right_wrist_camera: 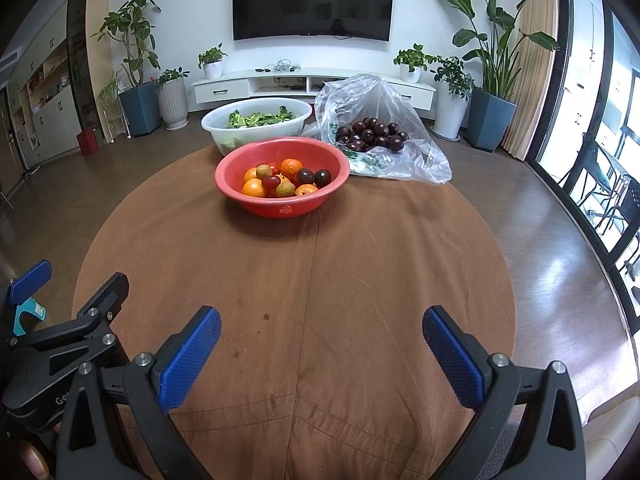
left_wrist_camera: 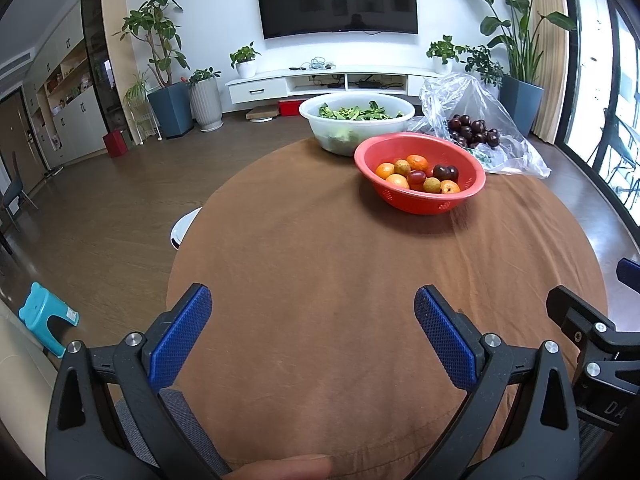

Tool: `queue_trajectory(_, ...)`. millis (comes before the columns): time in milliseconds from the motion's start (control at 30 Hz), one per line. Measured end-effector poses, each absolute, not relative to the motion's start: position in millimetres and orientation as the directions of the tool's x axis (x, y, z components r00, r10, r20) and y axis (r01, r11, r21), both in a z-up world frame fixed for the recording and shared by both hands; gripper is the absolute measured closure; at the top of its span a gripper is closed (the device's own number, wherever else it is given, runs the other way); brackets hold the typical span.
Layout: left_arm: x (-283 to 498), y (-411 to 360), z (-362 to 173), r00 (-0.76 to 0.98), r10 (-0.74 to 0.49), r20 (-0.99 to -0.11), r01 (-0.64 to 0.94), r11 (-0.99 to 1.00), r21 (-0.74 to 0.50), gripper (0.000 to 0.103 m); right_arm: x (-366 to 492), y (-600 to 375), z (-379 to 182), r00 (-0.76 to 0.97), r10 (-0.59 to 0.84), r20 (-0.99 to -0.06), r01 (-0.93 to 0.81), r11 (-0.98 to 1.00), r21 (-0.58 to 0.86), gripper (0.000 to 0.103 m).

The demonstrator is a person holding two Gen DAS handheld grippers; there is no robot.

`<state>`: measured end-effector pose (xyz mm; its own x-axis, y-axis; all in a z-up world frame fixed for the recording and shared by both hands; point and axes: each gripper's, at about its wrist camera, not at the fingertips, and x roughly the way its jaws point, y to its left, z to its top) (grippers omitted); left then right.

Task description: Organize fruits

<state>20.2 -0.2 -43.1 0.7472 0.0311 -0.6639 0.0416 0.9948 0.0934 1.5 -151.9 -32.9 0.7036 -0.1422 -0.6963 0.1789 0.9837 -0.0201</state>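
Gaping ribbed blue tool (left_wrist_camera: 313,308) pads (left_wrist_camera: 182,334)

My right gripper (right_wrist_camera: 322,338) spread wide over brown tablecloth (right_wrist_camera: 360,280), red bowl (right_wrist_camera: 280,204) of mixed fruit ahead, plum bag (right_wrist_camera: 380,136) behind it

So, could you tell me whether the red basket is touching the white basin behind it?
Cannot tell. In both wrist views the red basket overlaps the white basin behind it, hiding any contact or gap.
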Motion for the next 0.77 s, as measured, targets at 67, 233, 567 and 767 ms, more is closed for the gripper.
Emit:
queue_trajectory(67, 19.7, -1.5, -43.4, 0.747, 0.029, -0.665, 0.043, 0.995, 0.092, 0.000, 1.7, -151.9, -32.6, 0.703, -0.142, -0.697, 0.179, 0.984, -0.020, 0.000)
queue_trajectory(233, 19.9, -1.4, -43.2, 0.746, 0.028, -0.665, 0.044, 0.995, 0.091, 0.000, 1.9, -151.9, -32.2, 0.703, -0.142, -0.697, 0.179, 0.984, -0.020, 0.000)
queue_trajectory(567, 18.4, -1.6, -42.3, 0.748, 0.007, -0.664, 0.056, 0.996, 0.074, 0.000, 1.7, -151.6, -31.8, 0.701, -0.141, -0.700, 0.178, 0.984, -0.020, 0.000)
queue_trajectory(767, 16.2, 0.6, -39.5, 0.759, -0.006, -0.651, 0.056, 0.997, 0.055, 0.000, -2.5, -151.5, -32.8, 0.697, -0.139, -0.703, 0.177, 0.984, -0.019, 0.000)
